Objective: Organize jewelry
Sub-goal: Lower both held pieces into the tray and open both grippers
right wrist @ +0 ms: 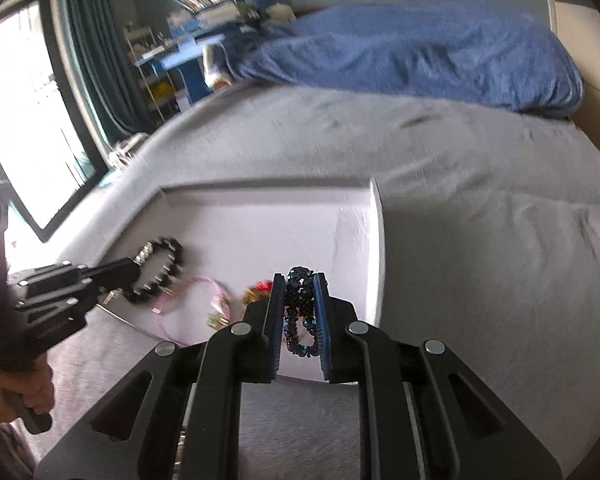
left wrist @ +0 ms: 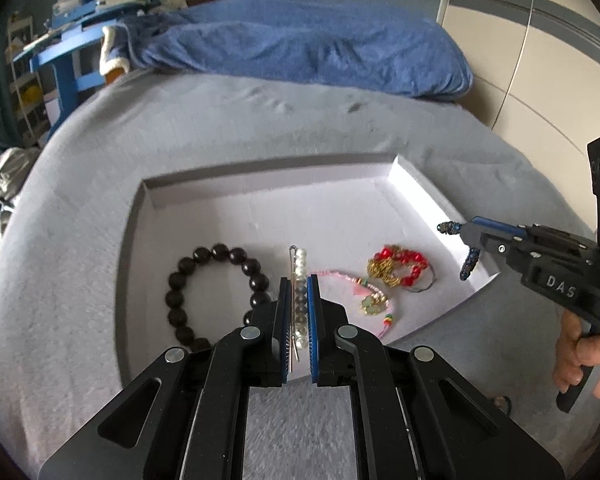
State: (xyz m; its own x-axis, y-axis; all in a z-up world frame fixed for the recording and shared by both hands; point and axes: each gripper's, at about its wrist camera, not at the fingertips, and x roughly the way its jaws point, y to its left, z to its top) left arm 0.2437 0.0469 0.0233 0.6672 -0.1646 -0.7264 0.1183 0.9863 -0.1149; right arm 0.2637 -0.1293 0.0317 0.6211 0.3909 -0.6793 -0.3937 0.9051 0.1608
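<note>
Left gripper (left wrist: pixel 299 300) clamped on pearl hair clip (left wrist: pixel 299 280); right gripper (right wrist: pixel 300 312) clamped on dark blue beaded bracelet (right wrist: pixel 298 312) — both over white tray (left wrist: pixel 428 200), seemingly unreleased.

A rumpled blue blanket (left wrist: pixel 300 48) lies on the grey bed (left wrist: pixel 260 120) beside a cluttered blue desk (left wrist: pixel 72 40).

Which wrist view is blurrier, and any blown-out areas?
Right wrist: motion-smeared bed and tray, window blown out, though the blue bracelet stays fairly sharp. Left wrist: sharper, even light, slight smear on the black beads; both bend at the edges.
</note>
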